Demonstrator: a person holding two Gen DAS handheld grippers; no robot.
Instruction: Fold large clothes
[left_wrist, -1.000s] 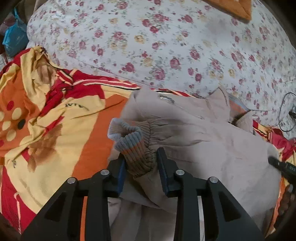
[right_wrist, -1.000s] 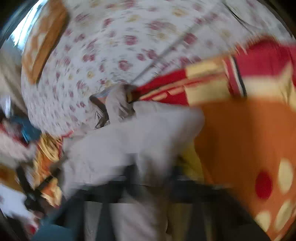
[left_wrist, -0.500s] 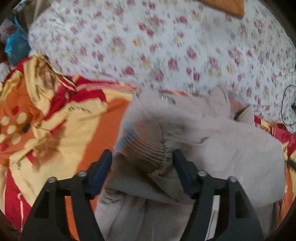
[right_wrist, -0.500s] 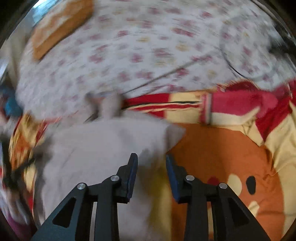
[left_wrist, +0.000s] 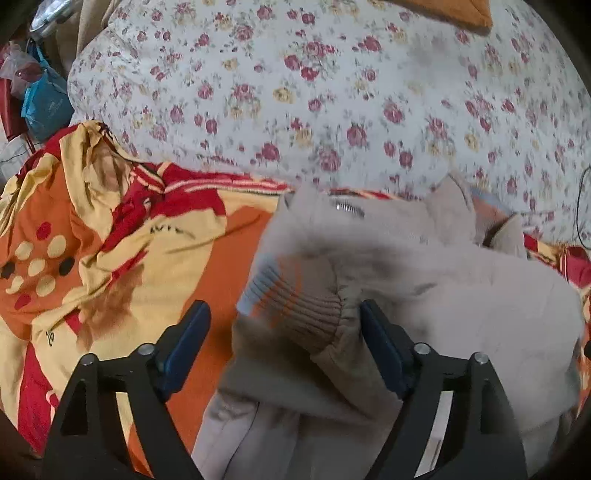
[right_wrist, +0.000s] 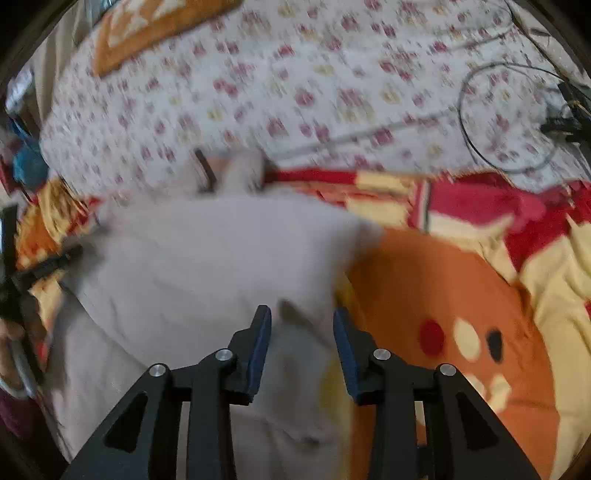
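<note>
I am viewing a beige jacket (left_wrist: 424, 295) lying folded on an orange, yellow and red blanket (left_wrist: 110, 258), with a floral quilt (left_wrist: 332, 92) spreading behind it. My left gripper (left_wrist: 284, 325) is standing wide, its jaws having just been opening; the ribbed cuff (left_wrist: 295, 306) is lying loose between the 2 pads, which are no longer pressing it. My right gripper (right_wrist: 301, 332) is standing narrowly parted, jaws also having just been opening, hovering over the jacket's right edge (right_wrist: 317, 295) without gripping. A black cable (right_wrist: 480, 122) is looping across the quilt.
</note>
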